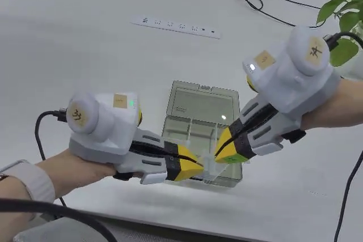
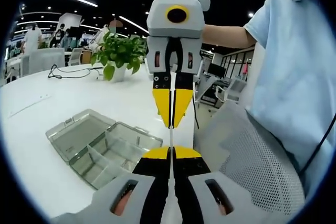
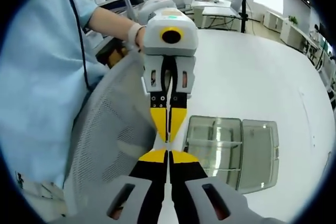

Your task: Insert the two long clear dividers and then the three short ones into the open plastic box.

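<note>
Labels: there is a tan sticker on each gripper body and each round cap. The marks on them are too small to read. The white power strip (image 1: 176, 26) has no legible print.

The left gripper (image 1: 195, 167) and right gripper (image 1: 222, 152) meet tip to tip over the front edge of the open plastic box (image 1: 187, 127). The clear divider (image 1: 211, 160) spans the gap between them, one end in each.

Left gripper view: own yellow tips are closed flat on the divider, which is edge-on as a thin line (image 2: 170, 136). The right gripper faces it from above, also clamped. Right gripper view is the same, mirrored. Both sets of fingers grip the divider.

I can't tell whether it is long or short.

The box sits on the white table (image 1: 85, 55), lid folded back. Some fitted partitions (image 3: 214, 142) already stand inside. A potted plant (image 2: 118, 51) is at the far table edge.
</note>
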The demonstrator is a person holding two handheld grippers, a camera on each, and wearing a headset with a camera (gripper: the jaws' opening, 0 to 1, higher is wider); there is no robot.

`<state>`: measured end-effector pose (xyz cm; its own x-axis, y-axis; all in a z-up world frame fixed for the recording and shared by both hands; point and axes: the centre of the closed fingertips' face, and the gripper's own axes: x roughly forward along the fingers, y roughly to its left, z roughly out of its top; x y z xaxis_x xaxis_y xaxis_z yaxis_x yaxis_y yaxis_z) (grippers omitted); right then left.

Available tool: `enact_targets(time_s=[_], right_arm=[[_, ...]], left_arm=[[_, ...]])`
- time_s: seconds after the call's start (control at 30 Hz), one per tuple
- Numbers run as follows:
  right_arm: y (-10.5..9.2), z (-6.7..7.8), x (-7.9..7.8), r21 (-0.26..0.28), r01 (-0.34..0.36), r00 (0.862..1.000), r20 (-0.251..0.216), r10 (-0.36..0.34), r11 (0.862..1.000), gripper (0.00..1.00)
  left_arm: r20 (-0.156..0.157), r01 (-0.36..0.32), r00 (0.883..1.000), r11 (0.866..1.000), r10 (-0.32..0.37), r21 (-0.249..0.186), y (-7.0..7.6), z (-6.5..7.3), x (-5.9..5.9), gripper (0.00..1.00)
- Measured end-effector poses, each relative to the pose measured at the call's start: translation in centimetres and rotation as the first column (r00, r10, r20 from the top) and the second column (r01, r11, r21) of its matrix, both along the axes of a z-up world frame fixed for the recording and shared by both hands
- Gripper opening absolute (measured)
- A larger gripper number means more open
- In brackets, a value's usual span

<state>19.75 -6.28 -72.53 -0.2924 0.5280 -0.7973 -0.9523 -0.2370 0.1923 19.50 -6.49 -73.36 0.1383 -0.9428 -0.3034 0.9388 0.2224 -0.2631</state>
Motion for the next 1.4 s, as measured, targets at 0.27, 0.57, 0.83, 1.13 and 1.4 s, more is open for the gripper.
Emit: enact_targets(time_s=[0.27, 0.57, 0.83, 1.13, 1.4], right_arm=[[0.3, 0.0, 0.2, -0.013, 0.003, 1.0, 0.009, -0.003, 1.0, 0.02], [0.5, -0.1, 1.2, -0.035, 0.021, 0.999, 0.035, -0.02, 0.999, 0.02], [-0.2, -1.0, 3.7, -0.095, 0.111, 0.992, 0.076, -0.104, 0.989, 0.02], [-0.1, -1.3, 5.9, -0.109, 0.183, 0.979, 0.115, -0.171, 0.977, 0.02], [0.0, -1.5, 6.9, -0.117, 0.2, 0.974, 0.136, -0.184, 0.973, 0.02]], left_arm=[[-0.015, -0.02, 1.0, 1.0, 0.02, 0.015, 0.4, -0.2, 0.5, 0.0], [-0.025, -0.127, 0.991, 0.989, 0.129, 0.072, 1.7, -1.3, 2.2, 0.24], [0.003, -0.213, 0.977, 0.971, 0.214, 0.109, 3.5, -1.9, 3.3, 0.47], [0.037, -0.297, 0.955, 0.944, 0.295, 0.143, 5.2, -2.4, 4.2, 0.76], [0.061, -0.378, 0.926, 0.908, 0.373, 0.183, 7.0, -3.0, 4.9, 1.0]])
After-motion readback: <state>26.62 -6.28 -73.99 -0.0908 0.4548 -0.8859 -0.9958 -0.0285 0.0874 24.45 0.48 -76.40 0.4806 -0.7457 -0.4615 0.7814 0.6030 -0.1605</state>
